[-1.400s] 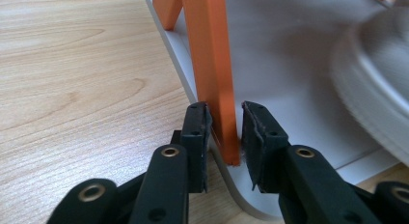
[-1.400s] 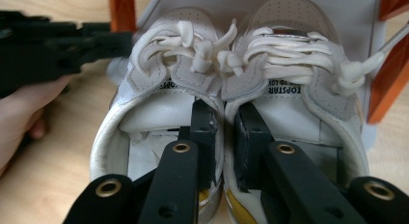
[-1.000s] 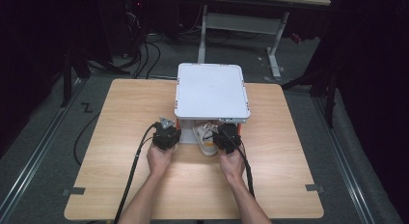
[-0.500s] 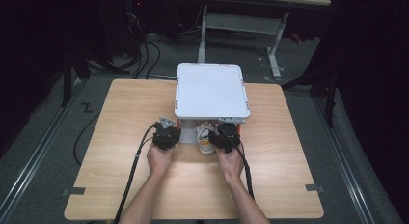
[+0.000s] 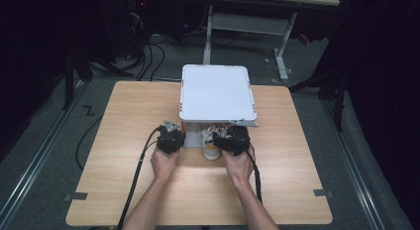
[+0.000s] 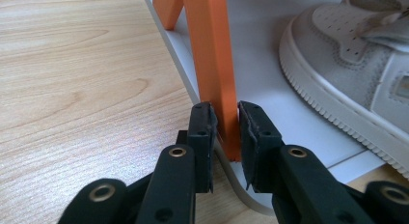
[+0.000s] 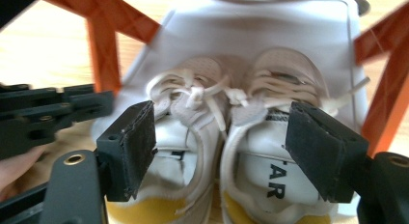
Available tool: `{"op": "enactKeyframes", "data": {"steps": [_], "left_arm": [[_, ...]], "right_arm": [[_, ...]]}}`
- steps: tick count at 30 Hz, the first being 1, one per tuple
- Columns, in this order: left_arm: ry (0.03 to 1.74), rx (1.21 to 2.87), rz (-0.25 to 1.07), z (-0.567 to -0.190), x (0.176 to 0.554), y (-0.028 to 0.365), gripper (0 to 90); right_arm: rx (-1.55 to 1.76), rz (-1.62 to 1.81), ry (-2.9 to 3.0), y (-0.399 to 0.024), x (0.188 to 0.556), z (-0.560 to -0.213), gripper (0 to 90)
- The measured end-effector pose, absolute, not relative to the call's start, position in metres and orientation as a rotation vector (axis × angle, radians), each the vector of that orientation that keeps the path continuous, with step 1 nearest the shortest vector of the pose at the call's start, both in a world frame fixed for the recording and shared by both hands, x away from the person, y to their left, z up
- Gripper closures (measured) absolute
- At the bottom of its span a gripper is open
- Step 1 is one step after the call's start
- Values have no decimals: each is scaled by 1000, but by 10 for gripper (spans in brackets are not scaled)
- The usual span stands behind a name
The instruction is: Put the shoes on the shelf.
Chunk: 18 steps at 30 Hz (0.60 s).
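While the left gripper (image 6: pixel 225 122) was clamped on the front orange leg (image 6: pixel 212 64) of the small two-tier rack (image 5: pixel 218 93), steadying it, the right gripper (image 7: pixel 222 151) had just been opening: jaws stood wide, w/ both white sneakers (image 7: pixel 226 151) between the pads but not pressed. Judging by that, the pair looked already placed on the rack's lower white shelf (image 6: pixel 260 45), toes inward, heels w/ yellow insoles toward the person; the release seemed done. What was probably left: backing the right gripper away, letting go of the leg w/ the left, maybe nudging the shoes further in, since the heels stuck out a bit past the shelf's front edge in the high view. Can't tell if they sat fully flat.

Rack stood near the middle of a light wood-grain table (image 5: pixel 114 155), its white top tier bare. Both forearms came in from the near edge, cables trailing back. Room around was dark: grey floor, loose black cables (image 5: pixel 148 56) at the far left, a white-framed desk (image 5: pixel 247 22) behind, tape marks by the table corners.
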State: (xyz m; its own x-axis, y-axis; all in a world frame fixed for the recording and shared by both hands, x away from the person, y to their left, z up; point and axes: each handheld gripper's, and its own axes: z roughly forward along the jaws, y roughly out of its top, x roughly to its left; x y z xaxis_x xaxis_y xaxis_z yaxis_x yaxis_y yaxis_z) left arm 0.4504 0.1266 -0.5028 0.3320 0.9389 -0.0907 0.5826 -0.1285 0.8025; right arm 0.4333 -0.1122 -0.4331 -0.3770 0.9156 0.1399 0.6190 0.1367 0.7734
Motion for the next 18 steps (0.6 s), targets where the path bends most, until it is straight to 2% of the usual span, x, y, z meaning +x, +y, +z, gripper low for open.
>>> {"op": "enactKeyframes", "data": {"steps": [5,10,15,18], "left_arm": [[1350,1819,575,-503,450,127,756],[1355,1810,574,-503,450,126,756],[1355,1814,577,-503,450,126,757],[1355,1815,577,-503,450,126,758]], "right_arm": [[1462,1203,2044,-122,425,-428,272],[1396,1217,2026,-135,398,-425,312],[1379,1188,2037,-141,366,-444,339],[1411,1155,2044,-137,363,-462,327]]}}
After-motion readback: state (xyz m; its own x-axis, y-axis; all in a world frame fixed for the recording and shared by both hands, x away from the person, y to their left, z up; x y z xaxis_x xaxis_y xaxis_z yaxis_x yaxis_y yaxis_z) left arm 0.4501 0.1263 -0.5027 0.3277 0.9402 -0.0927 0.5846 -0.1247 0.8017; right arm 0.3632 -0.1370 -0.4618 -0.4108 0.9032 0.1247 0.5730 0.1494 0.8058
